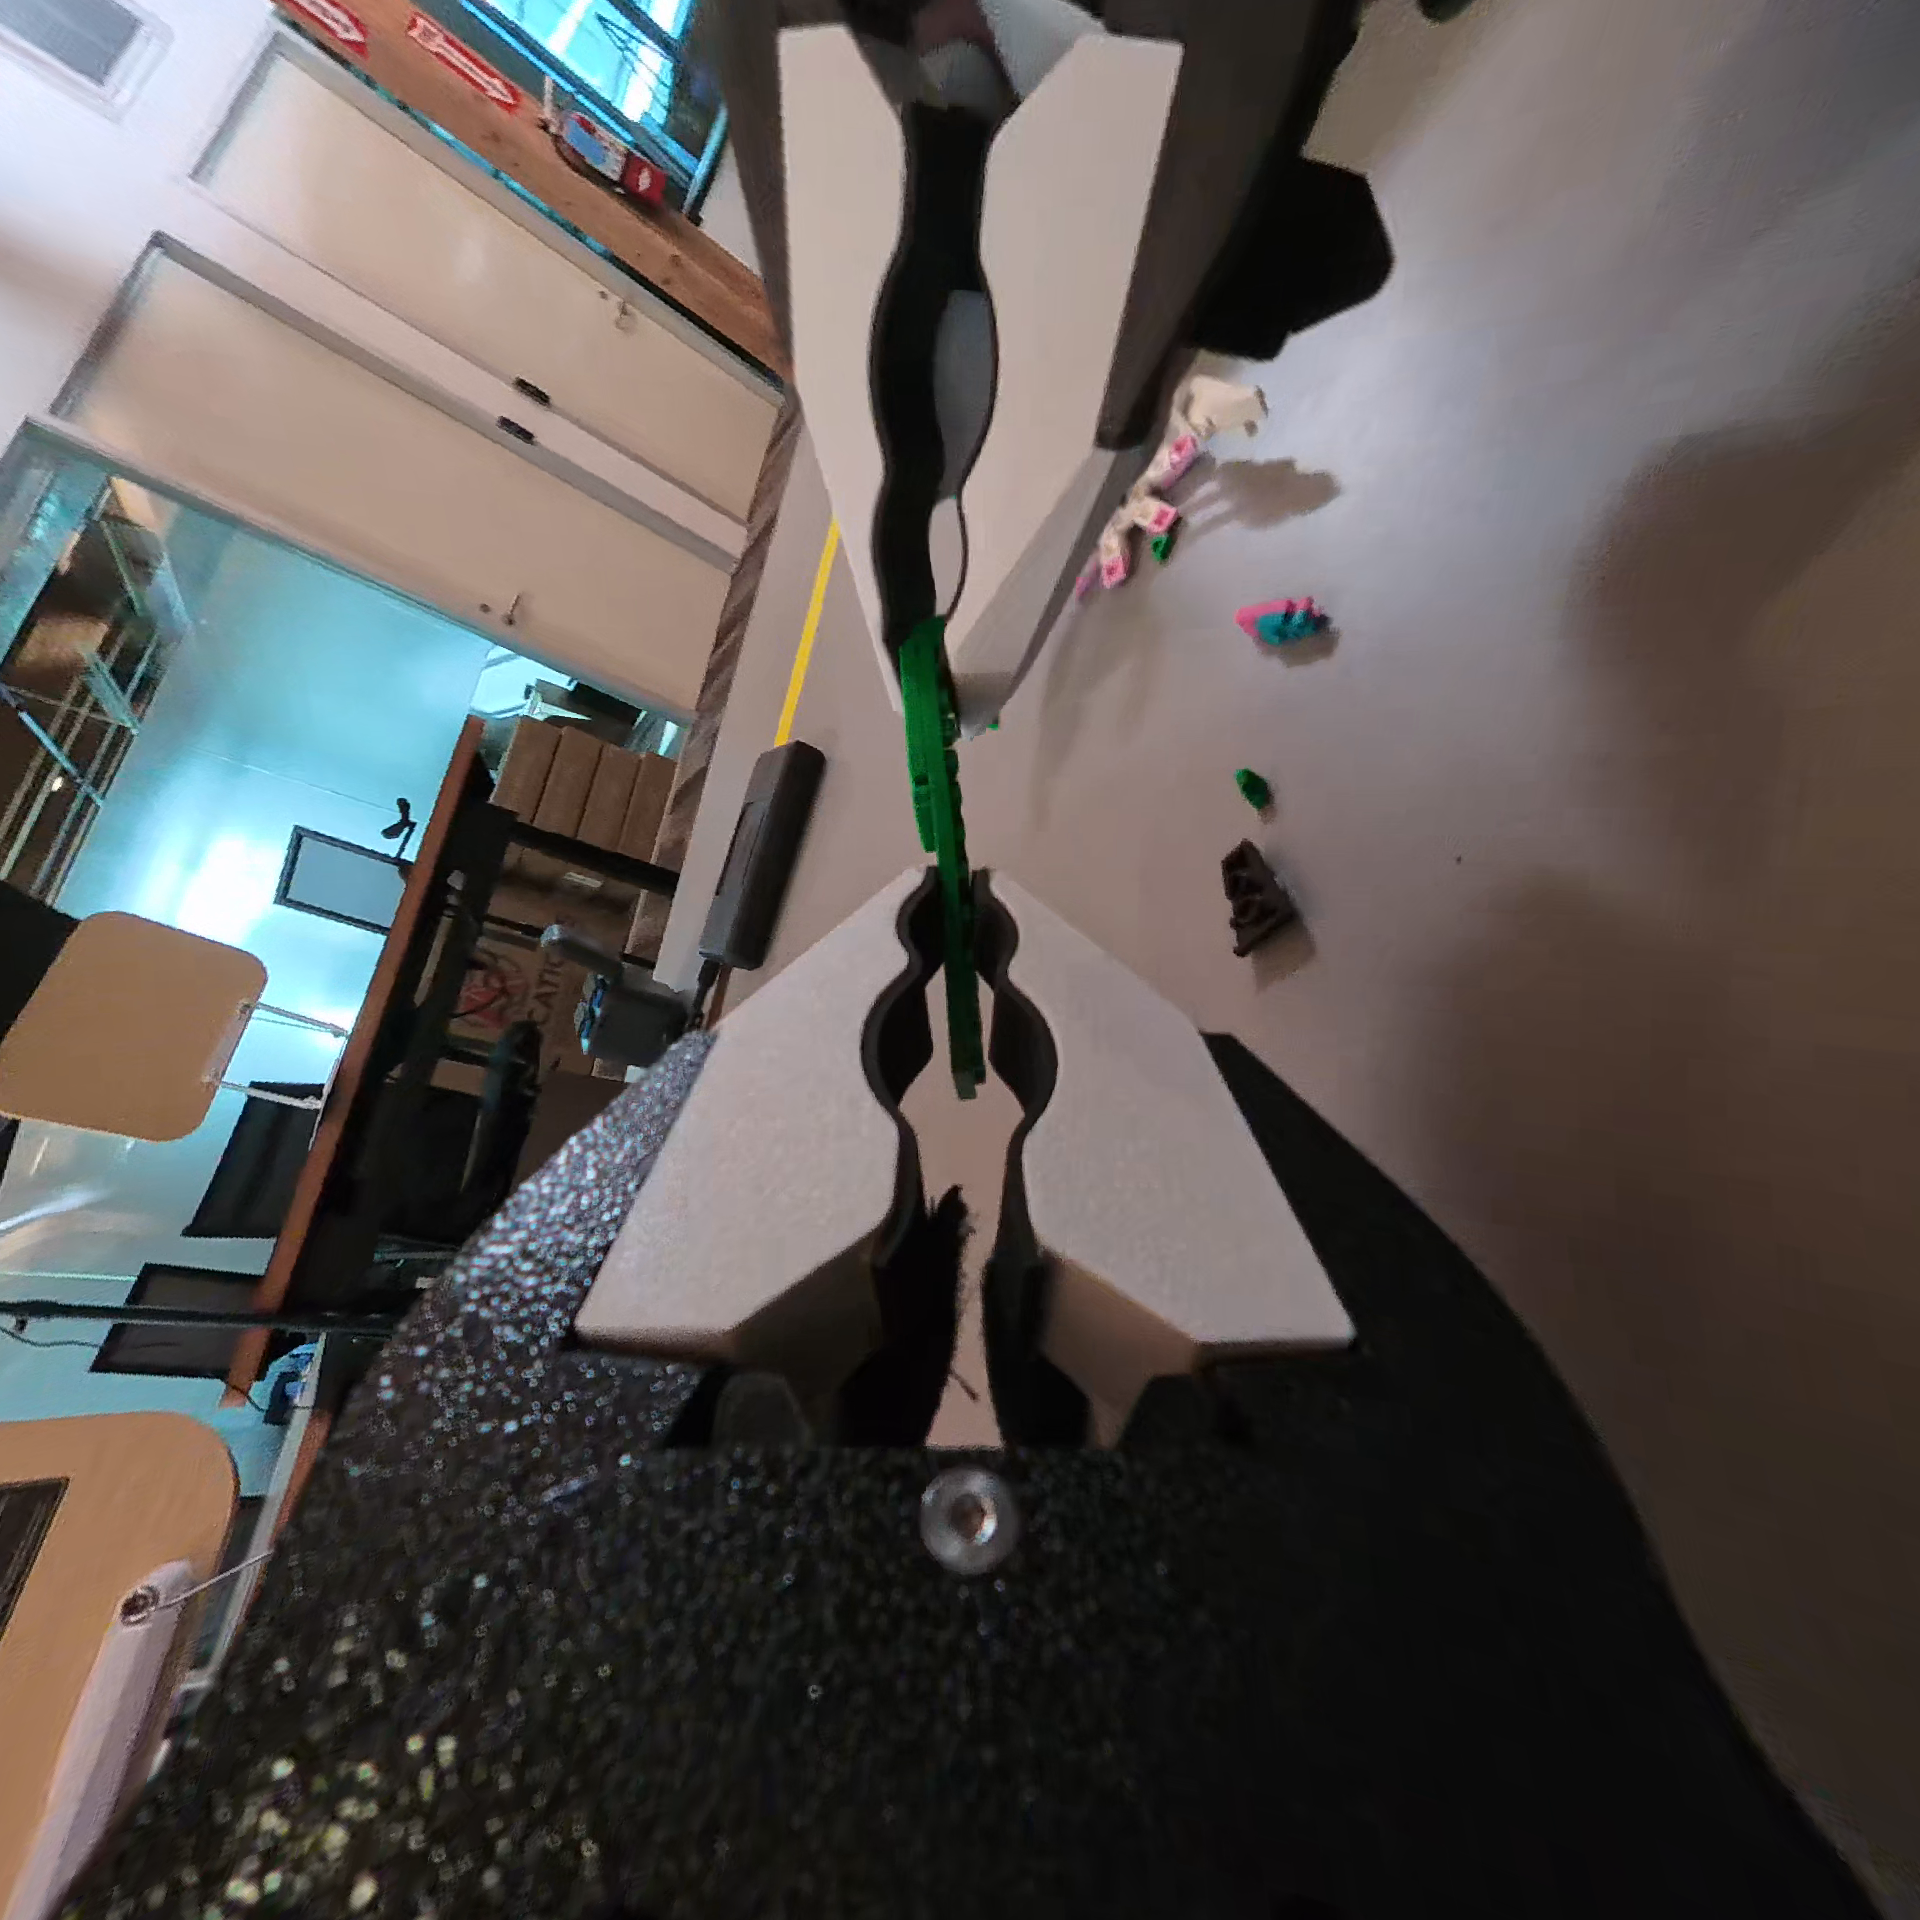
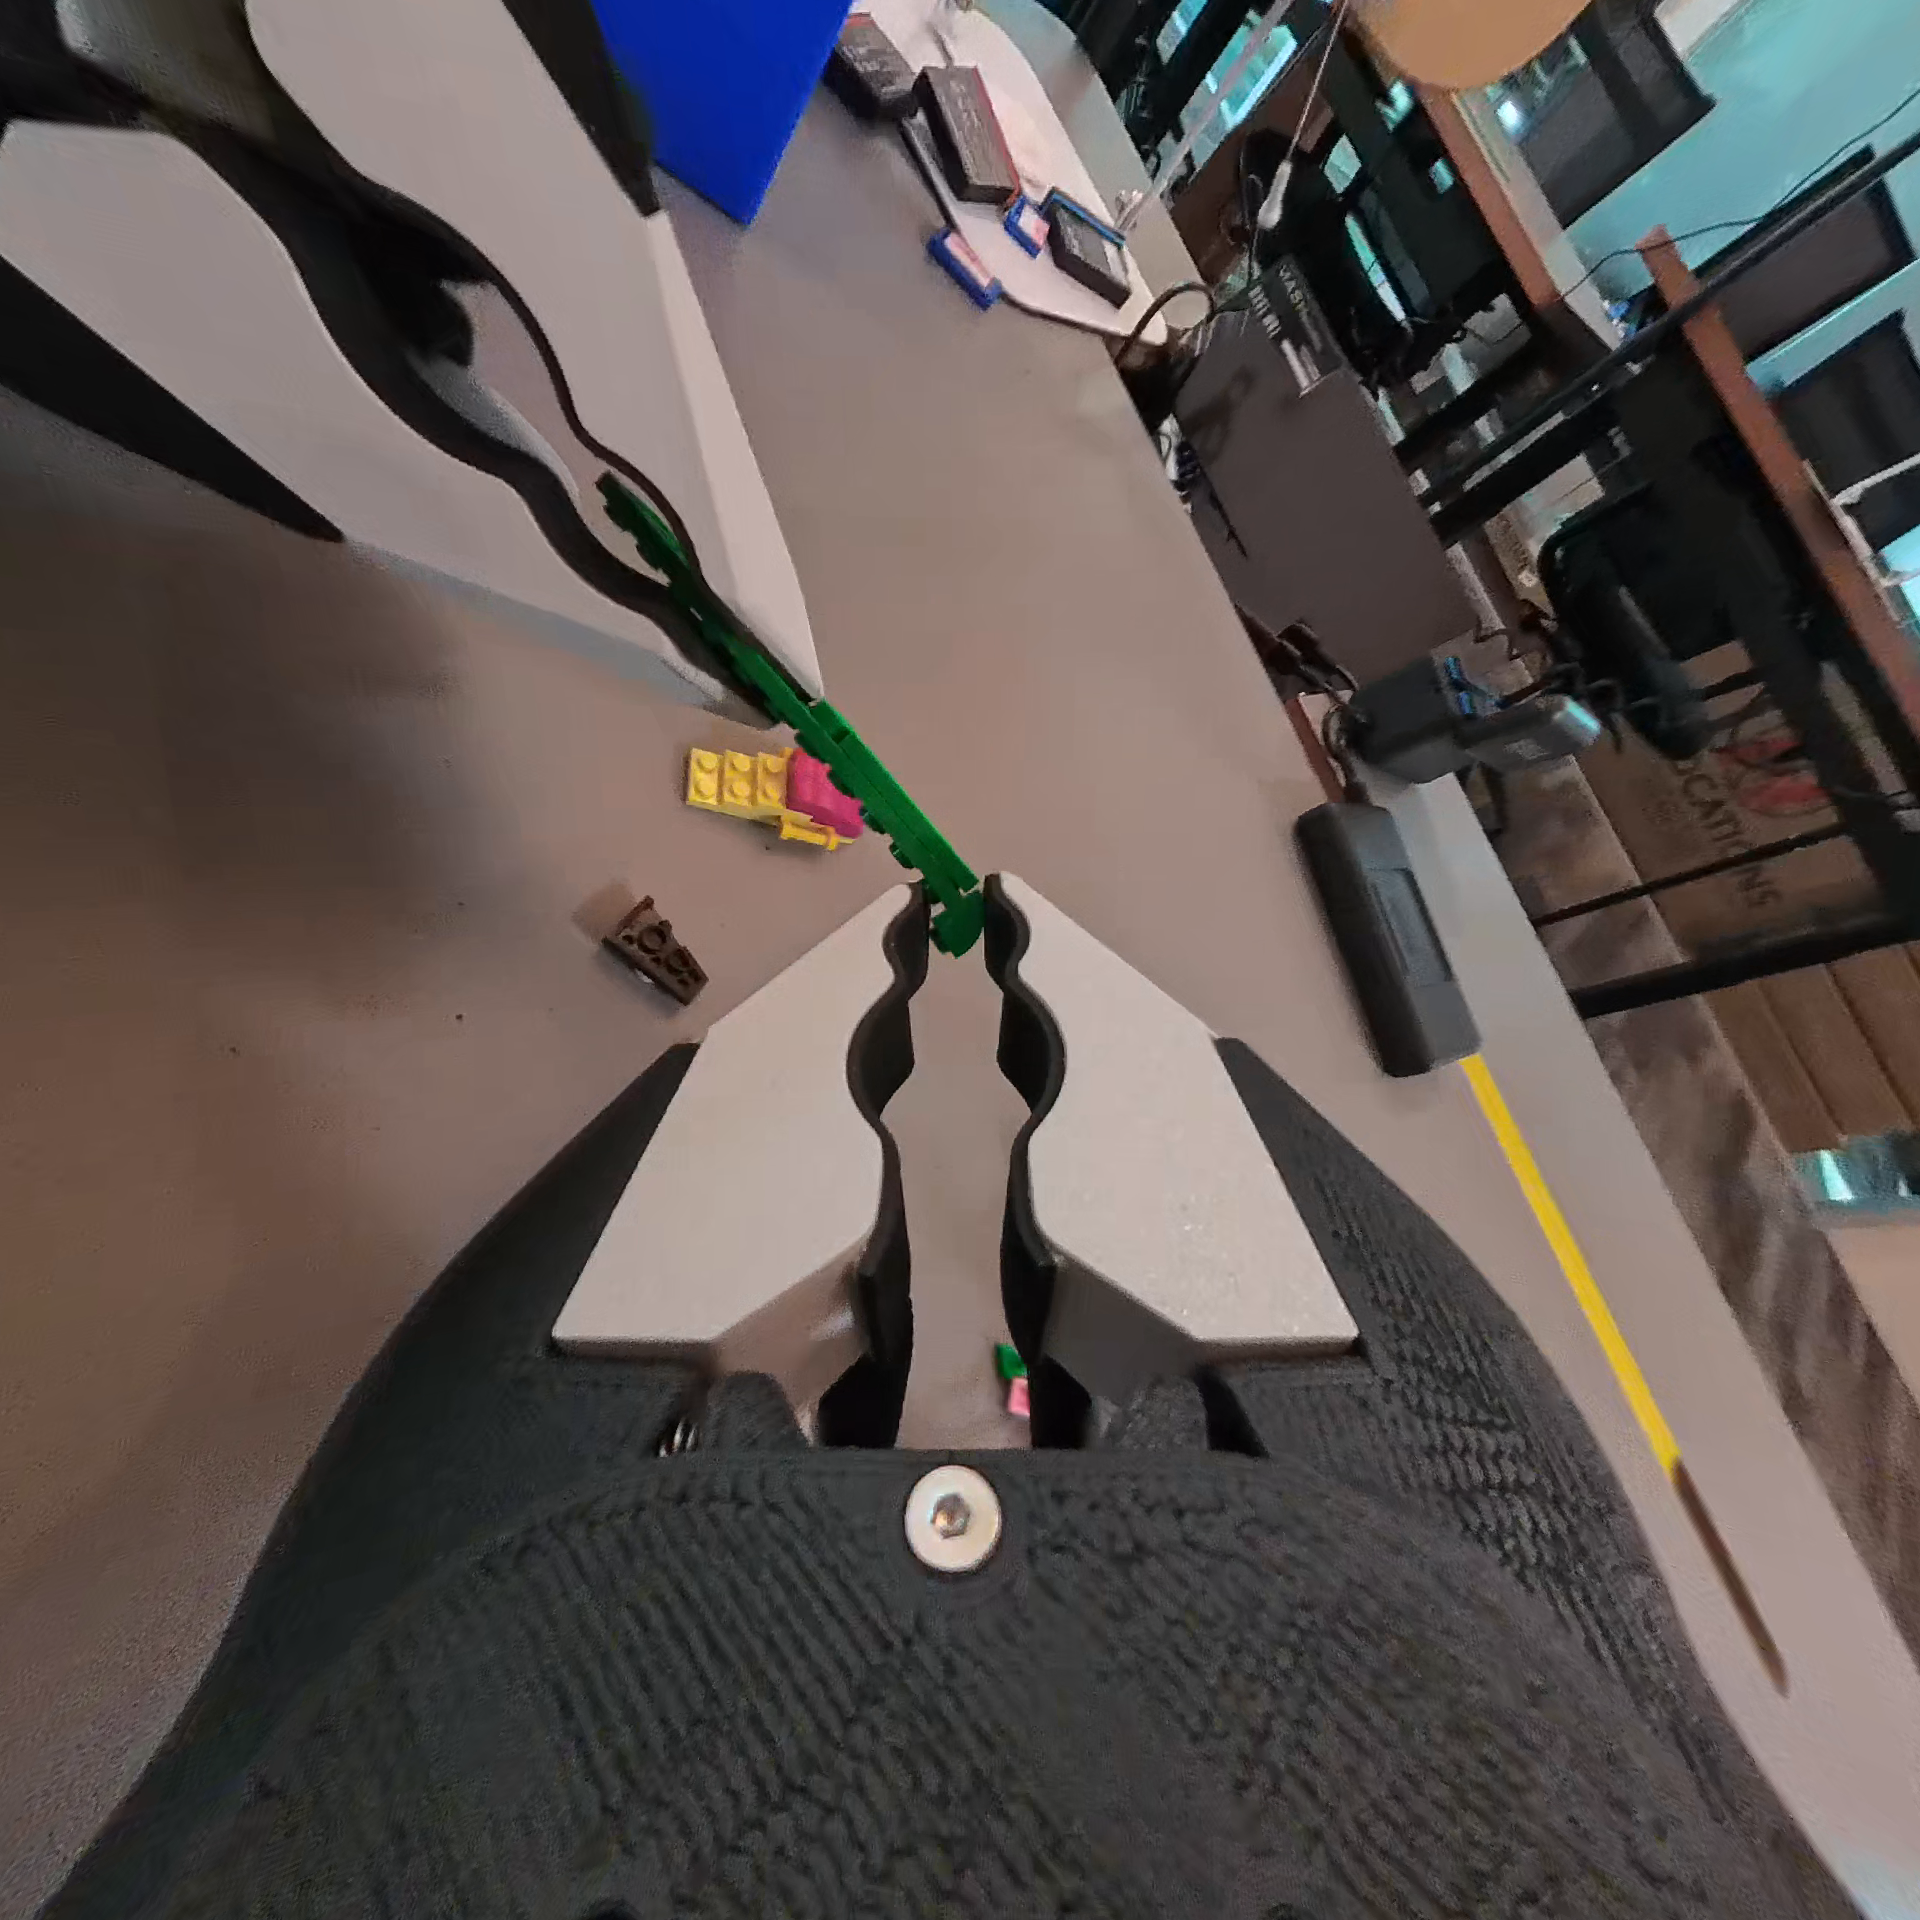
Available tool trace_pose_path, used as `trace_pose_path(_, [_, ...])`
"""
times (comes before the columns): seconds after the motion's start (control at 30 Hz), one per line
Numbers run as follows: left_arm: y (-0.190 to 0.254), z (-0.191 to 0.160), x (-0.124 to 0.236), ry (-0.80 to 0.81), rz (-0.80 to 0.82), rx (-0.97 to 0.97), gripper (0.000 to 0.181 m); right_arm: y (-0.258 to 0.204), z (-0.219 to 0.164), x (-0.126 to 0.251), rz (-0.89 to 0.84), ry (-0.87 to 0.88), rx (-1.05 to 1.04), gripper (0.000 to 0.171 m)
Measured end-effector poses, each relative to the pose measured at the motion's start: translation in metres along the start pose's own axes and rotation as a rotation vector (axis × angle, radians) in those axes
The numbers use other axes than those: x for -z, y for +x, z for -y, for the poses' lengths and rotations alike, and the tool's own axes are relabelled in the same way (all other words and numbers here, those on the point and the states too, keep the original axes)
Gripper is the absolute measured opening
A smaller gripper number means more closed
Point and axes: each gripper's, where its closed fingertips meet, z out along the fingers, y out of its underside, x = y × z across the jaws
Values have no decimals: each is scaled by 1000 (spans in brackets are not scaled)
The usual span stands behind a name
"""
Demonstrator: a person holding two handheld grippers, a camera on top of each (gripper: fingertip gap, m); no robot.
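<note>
A long thin green brick plate is held in the air above the grey table by both grippers, one at each end. In the left wrist view, my left gripper is shut on its near end, and the right gripper clamps the far end from above. In the right wrist view, my right gripper is shut on the near tip of the plate. The left gripper grips the far end at upper left.
Loose bricks lie on the table: a brown wedge, a small green piece, a pink-and-teal piece, pink-and-white pieces, and yellow and pink bricks. A black adapter, yellow tape and a blue box lie near the edges. The grippers' ends are close to 5 centimetres from one another. The pink-and-teal piece sits 9 centimetres or so from the ends of my right fingers.
</note>
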Motion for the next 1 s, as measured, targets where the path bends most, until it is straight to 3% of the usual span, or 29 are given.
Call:
trace_pose_path(0.07, [5, -5, -1, -16, -36, -12, 3, -6, -5, -4, 24, -6, 25, 8])
trace_pose_path(0.17, [16, -5, 1, 38, -168, 162, 2, -20, -7, 1, 150, 42, 60, 7])
trace_pose_path(0.3, [15, 17, 14, 256, -375, 574, 2, -22, 12, 29, 397, 308, -246, 4])
trace_pose_path(0.4, [7, 33, 25, 404, -475, 770, 2, -18, 27, 52, 501, 480, -368, 2])
trace_pose_path(0.47, [7, 37, 27, 429, -503, 804, 2, -16, 29, 55, 510, 513, -387, 3])
trace_pose_path(0.57, [6, 40, 28, 453, -528, 854, 2, -16, 33, 60, 554, 556, -444, 18])
trace_pose_path(1.0, [8, 53, 40, 520, -597, 859, 3, -11, 50, 66, 602, 681, -575, 8])
